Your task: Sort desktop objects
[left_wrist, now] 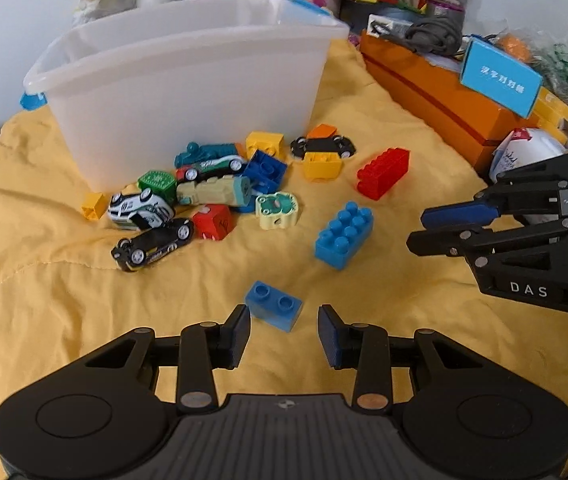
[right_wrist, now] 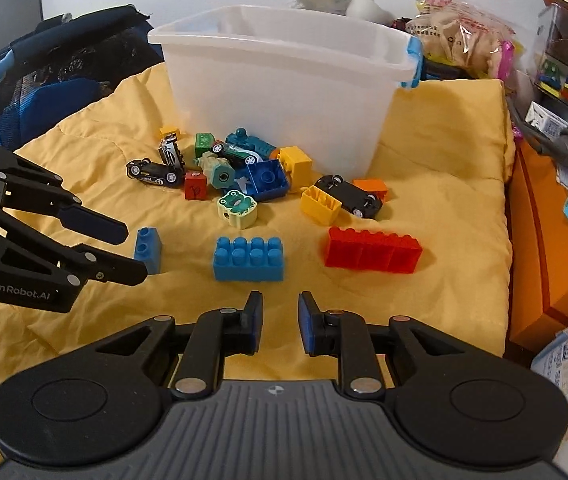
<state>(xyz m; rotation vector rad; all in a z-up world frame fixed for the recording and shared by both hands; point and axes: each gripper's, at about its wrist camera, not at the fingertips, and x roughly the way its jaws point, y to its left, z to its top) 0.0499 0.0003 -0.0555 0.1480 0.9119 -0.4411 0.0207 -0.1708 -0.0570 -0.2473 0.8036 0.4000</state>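
The left hand-held gripper (left_wrist: 284, 330) stands open, its pads flanking but not touching a small blue two-stud brick (left_wrist: 274, 306) at 12 o'clock; the brick looks light, rigid and smooth, best pinched across its flat side walls. The right hand-held gripper (right_wrist: 280, 322), also open and empty, faces a larger blue brick (right_wrist: 248, 259). Beyond, toys crowd a soft, rumpled yellow quilt (left_wrist: 44, 280) before a translucent bin (left_wrist: 188, 92), clutter hemming the room.

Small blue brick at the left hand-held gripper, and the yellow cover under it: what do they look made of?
Small blue brick: likely hard moulded plastic, smooth and slightly glossy, with crisp studs and edges. Yellow cover: looks like soft quilted fabric, matte, with wrinkles and stitched seam lines.
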